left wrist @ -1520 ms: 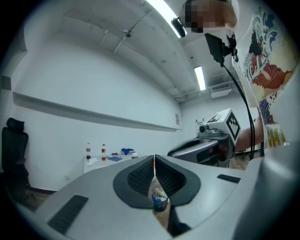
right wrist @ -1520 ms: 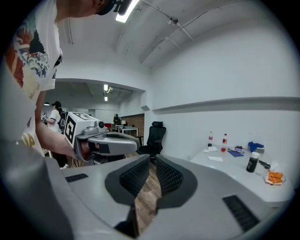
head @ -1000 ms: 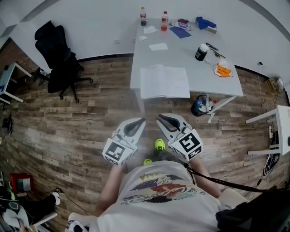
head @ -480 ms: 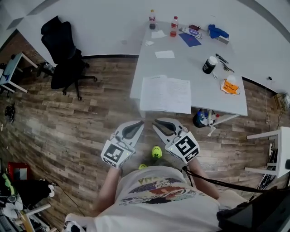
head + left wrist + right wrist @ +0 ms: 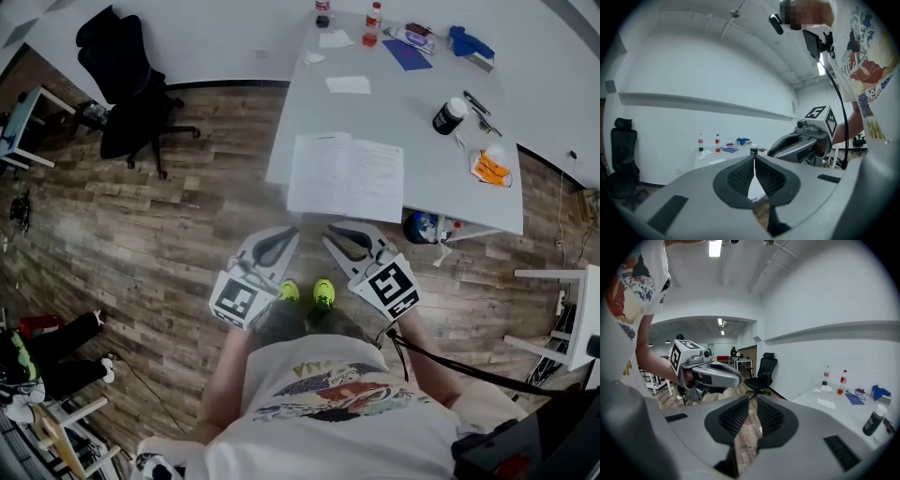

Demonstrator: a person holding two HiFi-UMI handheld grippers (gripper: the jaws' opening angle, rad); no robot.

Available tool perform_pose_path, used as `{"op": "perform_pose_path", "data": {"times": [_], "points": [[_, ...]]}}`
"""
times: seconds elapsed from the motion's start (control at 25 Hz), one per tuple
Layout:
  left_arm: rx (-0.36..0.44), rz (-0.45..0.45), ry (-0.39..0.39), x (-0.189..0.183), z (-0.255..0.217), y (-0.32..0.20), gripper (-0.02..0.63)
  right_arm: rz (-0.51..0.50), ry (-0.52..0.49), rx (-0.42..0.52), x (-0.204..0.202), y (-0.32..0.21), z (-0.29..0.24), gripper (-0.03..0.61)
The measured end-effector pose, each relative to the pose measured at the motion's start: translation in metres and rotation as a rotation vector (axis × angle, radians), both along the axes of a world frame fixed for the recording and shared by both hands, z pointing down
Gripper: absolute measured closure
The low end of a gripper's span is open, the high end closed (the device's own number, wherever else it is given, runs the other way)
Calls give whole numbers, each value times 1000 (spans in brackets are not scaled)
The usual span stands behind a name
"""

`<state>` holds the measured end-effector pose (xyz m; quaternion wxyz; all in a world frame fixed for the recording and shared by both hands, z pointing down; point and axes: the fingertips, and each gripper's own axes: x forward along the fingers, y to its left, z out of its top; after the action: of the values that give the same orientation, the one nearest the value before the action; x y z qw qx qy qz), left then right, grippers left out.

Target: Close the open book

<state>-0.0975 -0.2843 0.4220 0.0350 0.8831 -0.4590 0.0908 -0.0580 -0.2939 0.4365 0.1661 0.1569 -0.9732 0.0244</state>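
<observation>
The open book (image 5: 347, 176) lies flat, white pages up, at the near edge of the white table (image 5: 412, 131) in the head view. My left gripper (image 5: 291, 232) and right gripper (image 5: 330, 236) are held side by side over the wooden floor, just short of the table's near edge and pointing towards the book. Both are shut with nothing between the jaws. The left gripper view shows its pads (image 5: 740, 176) meeting at the tips, with the right gripper (image 5: 801, 143) beside it. In the right gripper view the left gripper (image 5: 705, 371) hangs to the left.
Bottles (image 5: 373, 23), a loose paper (image 5: 349, 84), a black jar (image 5: 448, 114), blue things (image 5: 469, 42) and an orange item (image 5: 489, 167) sit farther back on the table. A bag (image 5: 422, 227) lies under it. A black office chair (image 5: 131, 89) stands at left.
The person has stepped nearer the table, carrying both grippers forward with them. The book now lies closer in front of the fingertips. Both jaws stayed shut.
</observation>
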Motion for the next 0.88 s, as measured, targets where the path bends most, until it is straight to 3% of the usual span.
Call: {"op": "perform_pose_path", "data": {"times": [0.2,0.28,0.56,0.88], "points": [[-15,42,17,2,15,-16,600,67,-1,-6,-1,-22,13,536],[-19,57,29,1,16,-22,600,82,11,-17,-4,-28,20,477],[-43,89,66,-19,31,-39,600,95,153,18,-21,-41,49,412],[-63,115,91,-41,69,-60,600,89,245,18,-47,-53,97,391]]}}
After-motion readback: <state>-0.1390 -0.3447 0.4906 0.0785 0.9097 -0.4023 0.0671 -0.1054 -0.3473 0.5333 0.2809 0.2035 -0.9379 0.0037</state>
